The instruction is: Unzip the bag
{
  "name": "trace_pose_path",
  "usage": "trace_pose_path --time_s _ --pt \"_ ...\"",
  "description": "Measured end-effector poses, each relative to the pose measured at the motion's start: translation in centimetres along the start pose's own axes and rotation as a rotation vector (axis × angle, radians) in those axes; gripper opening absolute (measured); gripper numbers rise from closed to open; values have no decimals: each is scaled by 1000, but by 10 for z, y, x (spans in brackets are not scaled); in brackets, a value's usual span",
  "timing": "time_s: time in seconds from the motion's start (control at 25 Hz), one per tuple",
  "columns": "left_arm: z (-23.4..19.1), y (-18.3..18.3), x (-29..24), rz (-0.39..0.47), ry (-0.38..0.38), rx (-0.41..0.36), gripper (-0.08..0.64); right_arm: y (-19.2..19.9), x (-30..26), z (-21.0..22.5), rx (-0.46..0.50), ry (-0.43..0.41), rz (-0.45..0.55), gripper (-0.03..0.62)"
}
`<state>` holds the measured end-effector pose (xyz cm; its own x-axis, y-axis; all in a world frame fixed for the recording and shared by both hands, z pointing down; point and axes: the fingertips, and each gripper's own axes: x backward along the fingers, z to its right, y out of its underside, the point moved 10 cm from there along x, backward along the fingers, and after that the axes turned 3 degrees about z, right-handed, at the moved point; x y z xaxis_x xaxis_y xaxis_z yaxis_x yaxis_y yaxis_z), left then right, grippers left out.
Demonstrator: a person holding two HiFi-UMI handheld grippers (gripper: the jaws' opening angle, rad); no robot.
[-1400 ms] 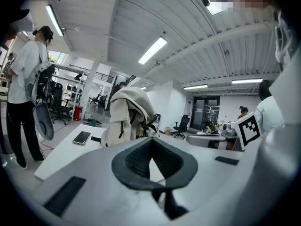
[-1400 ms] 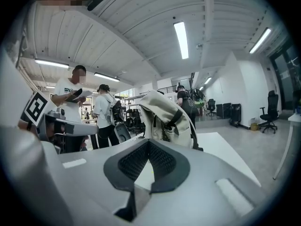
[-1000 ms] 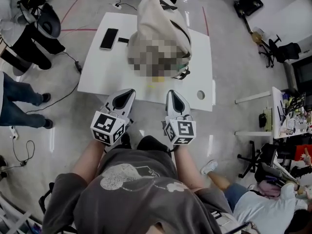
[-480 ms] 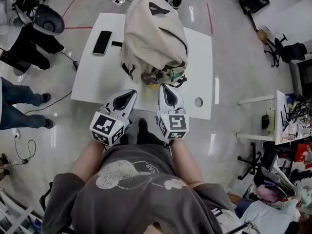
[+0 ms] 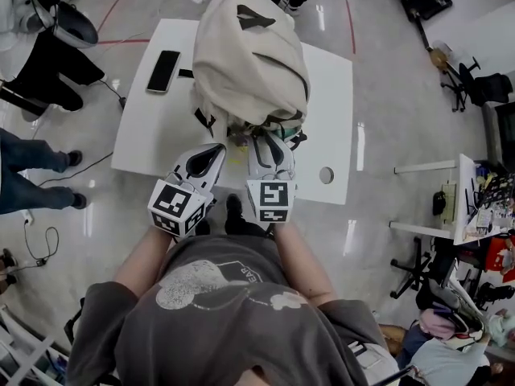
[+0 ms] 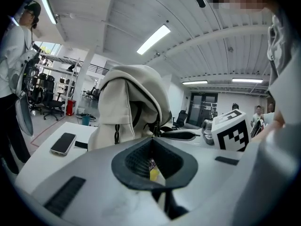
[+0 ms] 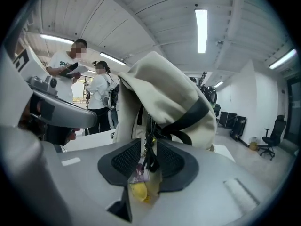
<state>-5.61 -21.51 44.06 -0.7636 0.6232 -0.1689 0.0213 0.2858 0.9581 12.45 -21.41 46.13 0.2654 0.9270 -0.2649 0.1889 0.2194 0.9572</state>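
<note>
A cream backpack (image 5: 249, 55) stands upright on the white table (image 5: 153, 127), its dark-strapped front facing me. My right gripper (image 5: 265, 137) reaches into the bag's lower front. In the right gripper view its jaws (image 7: 149, 147) are opening, and a dark zipper cord with a small tag and yellow charm (image 7: 139, 187) hangs between the pads (image 7: 124, 159) without being pressed. My left gripper (image 5: 209, 153) sits just left of it, short of the backpack (image 6: 127, 107), shut with nothing in it (image 6: 153, 140).
A black phone (image 5: 163, 71) lies on the table's left part, also seen in the left gripper view (image 6: 63, 143). A round hole (image 5: 326, 174) is near the table's right front corner. People stand left of the table (image 5: 32, 167) and beyond it (image 7: 70, 69).
My right gripper has moved forward and leftward from the table's edge to the bag's front, among the zipper cords. The left gripper has barely moved.
</note>
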Motion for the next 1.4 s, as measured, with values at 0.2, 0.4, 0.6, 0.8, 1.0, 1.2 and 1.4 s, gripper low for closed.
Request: trace_pose_path --time_s 0.2,0.4,0.6,0.8,1.0,1.2,1.4 --pt "-3 1 0 -1 -16 4 6 5 -15 -7 65 28 -57 106" --pt "-3 2 3 -3 -24 9 6 5 -11 -7 59 44 -53 64" --pt "-5 4 2 -1 -16 10 6 0 6 -6 12 -28 -18 63" --pt "-3 5 -7 11 17 -10 6 -11 26 -1 -22 -73 8 61" --pt "2 4 -17 5 54 -29 8 -11 26 5 -53 -90 -22 60" --pt "3 5 -23 -12 72 -40 8 -3 14 8 -118 -127 -66 60" --pt "-1 7 -25 -15 68 -35 8 1 3 11 -136 -155 -82 61"
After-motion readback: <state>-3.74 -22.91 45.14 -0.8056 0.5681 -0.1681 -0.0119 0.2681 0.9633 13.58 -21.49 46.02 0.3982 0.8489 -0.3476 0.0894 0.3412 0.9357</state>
